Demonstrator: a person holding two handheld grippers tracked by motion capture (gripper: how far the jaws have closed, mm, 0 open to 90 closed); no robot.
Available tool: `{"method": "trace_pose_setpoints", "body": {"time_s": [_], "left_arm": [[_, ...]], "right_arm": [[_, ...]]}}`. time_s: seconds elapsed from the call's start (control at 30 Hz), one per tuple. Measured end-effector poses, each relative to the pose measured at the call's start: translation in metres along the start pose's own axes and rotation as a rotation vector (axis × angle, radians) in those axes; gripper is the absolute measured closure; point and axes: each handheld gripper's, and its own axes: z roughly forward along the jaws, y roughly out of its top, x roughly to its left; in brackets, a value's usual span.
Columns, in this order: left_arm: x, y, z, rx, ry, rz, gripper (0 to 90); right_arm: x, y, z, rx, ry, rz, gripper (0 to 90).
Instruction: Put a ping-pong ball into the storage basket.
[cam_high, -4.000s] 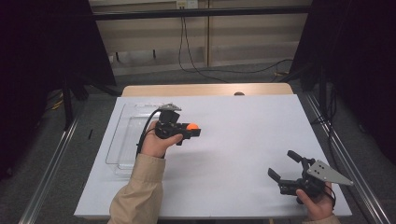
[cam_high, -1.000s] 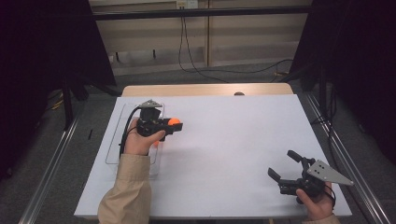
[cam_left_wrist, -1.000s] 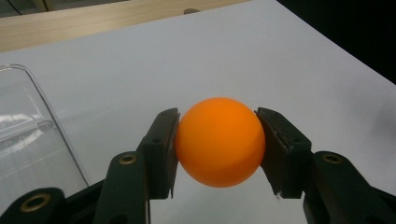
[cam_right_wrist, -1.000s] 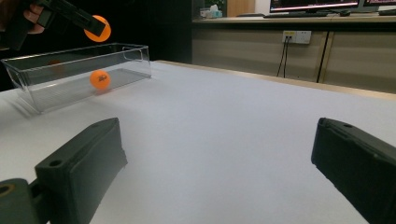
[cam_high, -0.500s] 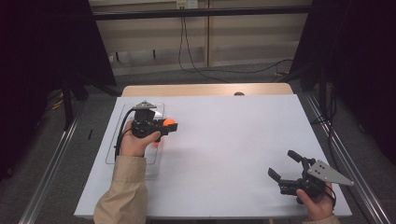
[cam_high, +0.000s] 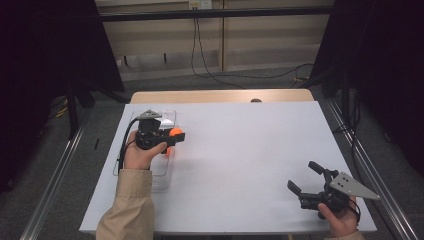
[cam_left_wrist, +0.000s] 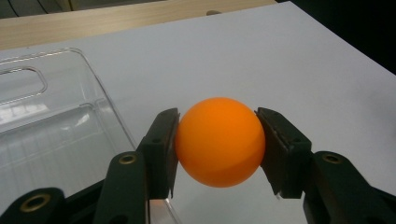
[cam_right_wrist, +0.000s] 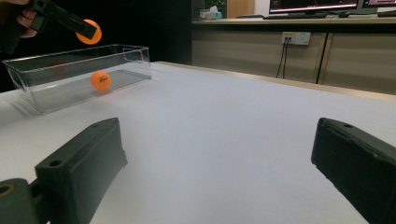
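Note:
My left gripper (cam_high: 172, 135) is shut on an orange ball (cam_high: 175, 133) and holds it in the air above the right edge of a clear plastic bin (cam_high: 161, 176) at the table's left. In the left gripper view both pads press the ball (cam_left_wrist: 217, 142), with the bin's wall (cam_left_wrist: 100, 100) just to its left. A second orange ball (cam_right_wrist: 101, 80) lies inside the bin (cam_right_wrist: 44, 95). My right gripper (cam_high: 303, 176) rests low at the front right corner, jaws wide open with nothing between them (cam_right_wrist: 219, 154).
The white table top (cam_high: 250, 145) stretches between the two hands. A wooden strip (cam_high: 220, 96) runs along its far edge. Cables lie on the floor beyond, and metal rails (cam_high: 55, 180) flank the table's sides.
The left hand has carried the orange ball leftward from nearer the table's middle to over the bin's right edge. The right hand and its gripper have stayed put.

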Motion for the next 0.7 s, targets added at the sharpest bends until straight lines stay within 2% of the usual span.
{"method": "trace_pose_setpoints", "body": {"time_s": [0.7], "left_arm": [[0.009,-0.01,-0.013,-0.013,0.042,-0.011,50.8]], "right_arm": [[0.0,0.001,-0.001,-0.004,-0.002,0.0,1.9]]}}
